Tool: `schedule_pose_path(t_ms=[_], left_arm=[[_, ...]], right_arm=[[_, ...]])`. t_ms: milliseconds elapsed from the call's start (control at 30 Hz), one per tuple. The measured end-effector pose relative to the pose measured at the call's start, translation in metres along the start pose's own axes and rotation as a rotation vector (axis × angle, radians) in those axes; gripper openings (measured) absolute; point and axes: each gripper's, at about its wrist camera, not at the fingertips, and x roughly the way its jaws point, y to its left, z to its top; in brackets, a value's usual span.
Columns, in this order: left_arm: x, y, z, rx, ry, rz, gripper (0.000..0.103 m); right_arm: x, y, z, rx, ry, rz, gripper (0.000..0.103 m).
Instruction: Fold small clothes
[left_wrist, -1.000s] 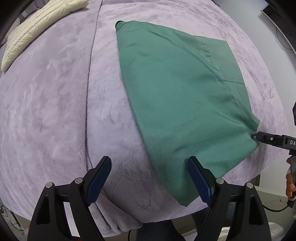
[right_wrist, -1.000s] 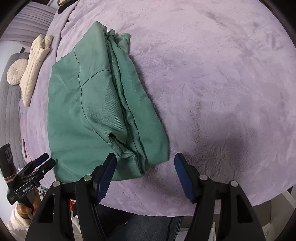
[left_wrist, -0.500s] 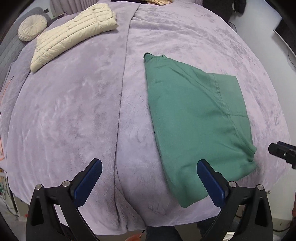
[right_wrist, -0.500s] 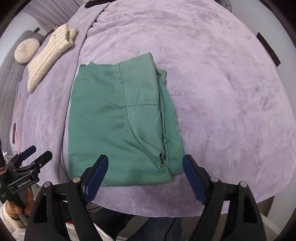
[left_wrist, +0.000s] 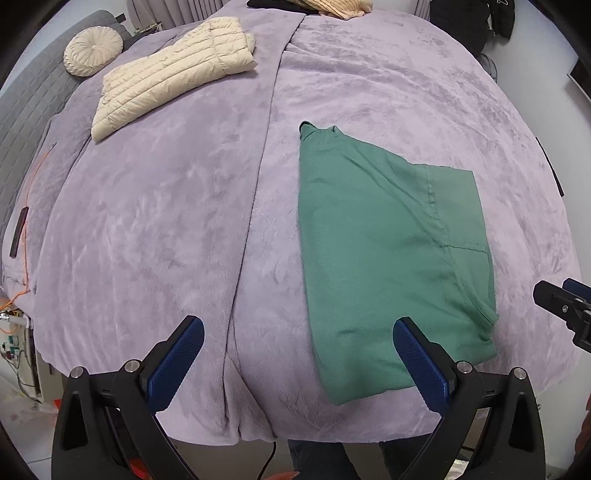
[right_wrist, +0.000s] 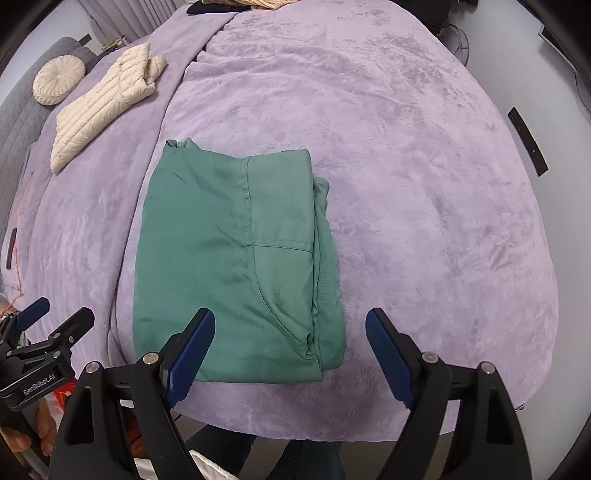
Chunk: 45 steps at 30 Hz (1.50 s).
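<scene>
I've got both the left tool (left_wrist: 297, 360) and the right tool (right_wrist: 288, 352) spread wide, holding nothing (jaws just opened further), so the folded green garment (right_wrist: 236, 266) lies undisturbed on the bed (right_wrist: 424, 184)

Two wrist fisheyes high above, facing steeply down, both over green garment (left_wrist: 388, 236) on purple bedspread (right_wrist: 424, 184).

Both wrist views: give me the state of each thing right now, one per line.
green garment: folded, lying flat on the purple blanket, not gripped.
left gripper: open, holding nothing.
right gripper: open, holding nothing.
cream puffer jacket: lying loosely folded, far side.
</scene>
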Motion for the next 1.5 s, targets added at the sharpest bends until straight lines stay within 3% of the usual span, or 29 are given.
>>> schedule_pose_path(t_ms=[1500], left_arm=[[-0.002, 0.005, -0.001, -0.010, 0.012, 0.005, 0.103]], right_arm=[[-0.008, 0.006, 0.001, -0.009, -0.012, -0.024, 0.086]])
